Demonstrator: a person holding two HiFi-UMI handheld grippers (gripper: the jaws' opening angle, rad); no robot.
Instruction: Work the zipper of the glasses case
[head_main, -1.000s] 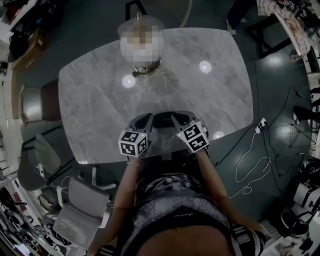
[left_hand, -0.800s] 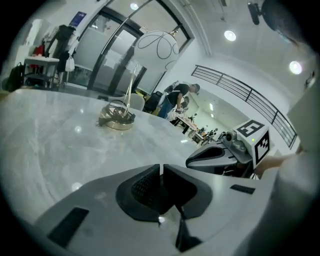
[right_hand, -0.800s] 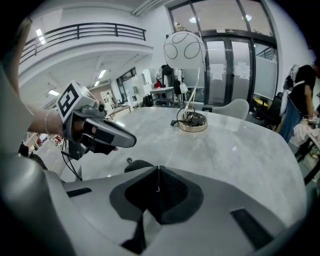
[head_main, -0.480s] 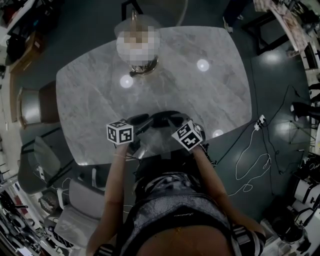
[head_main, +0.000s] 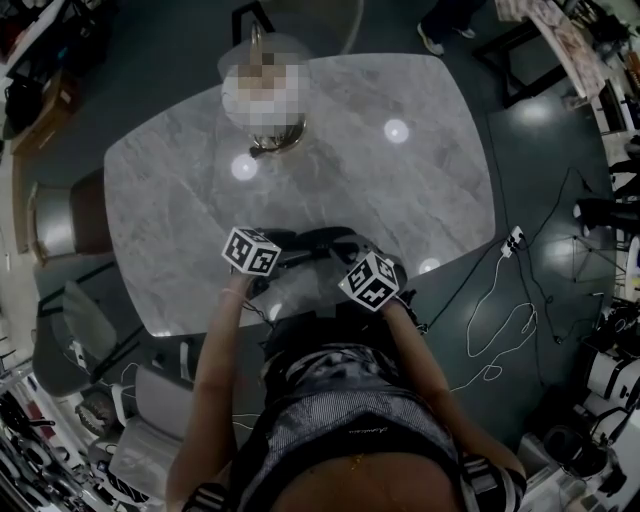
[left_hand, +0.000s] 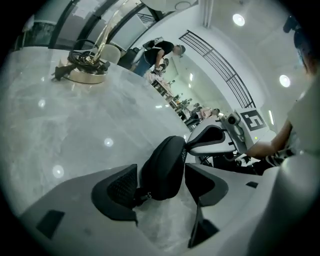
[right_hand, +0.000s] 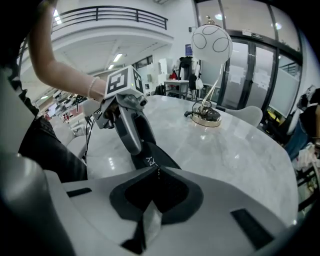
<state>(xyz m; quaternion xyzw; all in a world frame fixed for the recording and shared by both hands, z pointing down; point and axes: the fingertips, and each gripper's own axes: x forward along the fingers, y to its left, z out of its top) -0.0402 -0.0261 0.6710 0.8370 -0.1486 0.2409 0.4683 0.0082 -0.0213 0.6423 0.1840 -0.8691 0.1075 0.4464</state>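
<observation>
A grey marble table (head_main: 400, 200) fills the head view. A table lamp (right_hand: 206, 115) with a white globe and brass base stands at the table's far side. Both grippers meet at the table's near edge, in front of the person.

The left gripper (left_hand: 162, 186) has just been opening its 2 jaws. They stand wide apart with the black glasses case (left_hand: 164, 167) between them. A gap shows at the right pad, and a small tab on the case lies close by the left pad.

The right gripper (right_hand: 154, 175) has its 2 jaws pressed together, tips against the case's other end. Whether they pinch the zipper pull cannot be told.

The case rests tilted at the table's near edge.
</observation>
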